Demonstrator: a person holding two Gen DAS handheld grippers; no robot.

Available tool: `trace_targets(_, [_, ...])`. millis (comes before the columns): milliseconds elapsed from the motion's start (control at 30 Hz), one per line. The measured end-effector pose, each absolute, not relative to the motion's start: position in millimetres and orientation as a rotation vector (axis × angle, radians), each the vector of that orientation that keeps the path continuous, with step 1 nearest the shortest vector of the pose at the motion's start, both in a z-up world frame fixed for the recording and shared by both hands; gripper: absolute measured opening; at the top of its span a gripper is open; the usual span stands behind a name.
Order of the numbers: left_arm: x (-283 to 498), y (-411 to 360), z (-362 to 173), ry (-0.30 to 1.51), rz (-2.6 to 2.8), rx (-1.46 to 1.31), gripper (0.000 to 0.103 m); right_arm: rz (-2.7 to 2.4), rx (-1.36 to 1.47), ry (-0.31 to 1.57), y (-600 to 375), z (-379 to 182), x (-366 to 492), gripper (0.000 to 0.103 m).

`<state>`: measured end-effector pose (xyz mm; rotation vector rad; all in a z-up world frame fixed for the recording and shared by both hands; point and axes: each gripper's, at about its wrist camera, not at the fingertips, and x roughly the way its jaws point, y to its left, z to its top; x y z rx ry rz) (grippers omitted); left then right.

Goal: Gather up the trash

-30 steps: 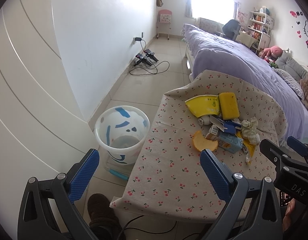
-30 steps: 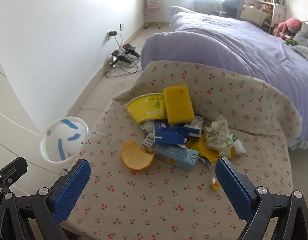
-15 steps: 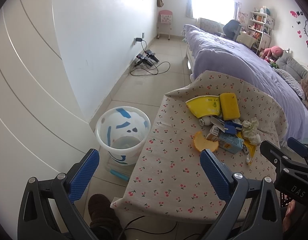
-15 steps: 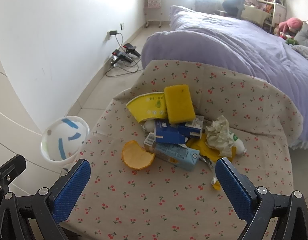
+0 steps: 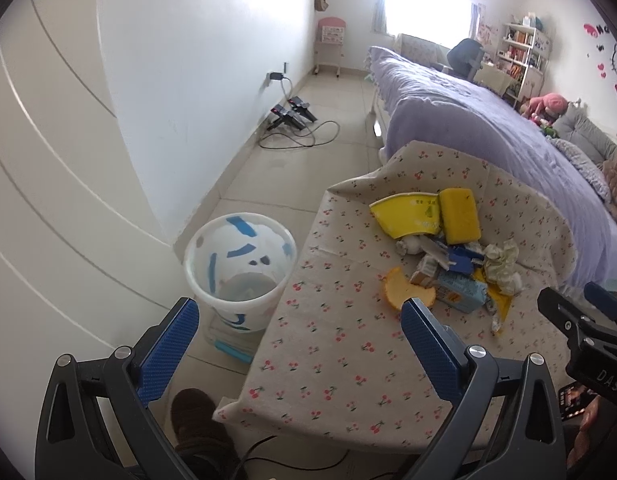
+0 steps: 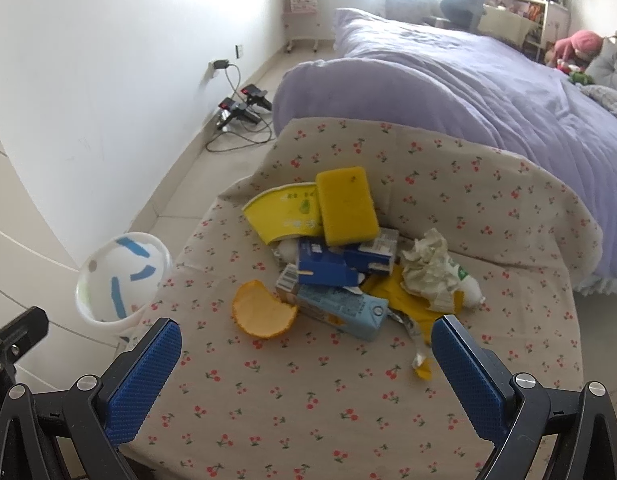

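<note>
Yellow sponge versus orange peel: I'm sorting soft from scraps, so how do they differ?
The yellow sponge is a thick rectangular block; the orange peel is a thin, curved, ragged shell. The sponge sits on top of the pile, propped on the cartons; the peel lies on the cloth at the pile's near edge. Both are yellow-orange and untouched.

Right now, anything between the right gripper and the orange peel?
No: in the right wrist view only bare cherry-print cloth lies between the open right gripper and the orange peel.
</note>
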<state>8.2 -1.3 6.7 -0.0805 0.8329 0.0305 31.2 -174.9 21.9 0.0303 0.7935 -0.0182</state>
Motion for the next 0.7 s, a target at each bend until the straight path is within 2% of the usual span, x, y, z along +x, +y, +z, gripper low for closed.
trace_targets(500, [64, -22, 2, 0.875, -0.060, -0.080, 0.102, -0.054, -0.066, 0.830, -225, 24, 92, 0.102])
trace_targets(700, [88, -43, -13, 0.900, -0.133, -0.081, 0.102, -0.087, 0.030, 0.909, -258, 9, 128, 0.102])
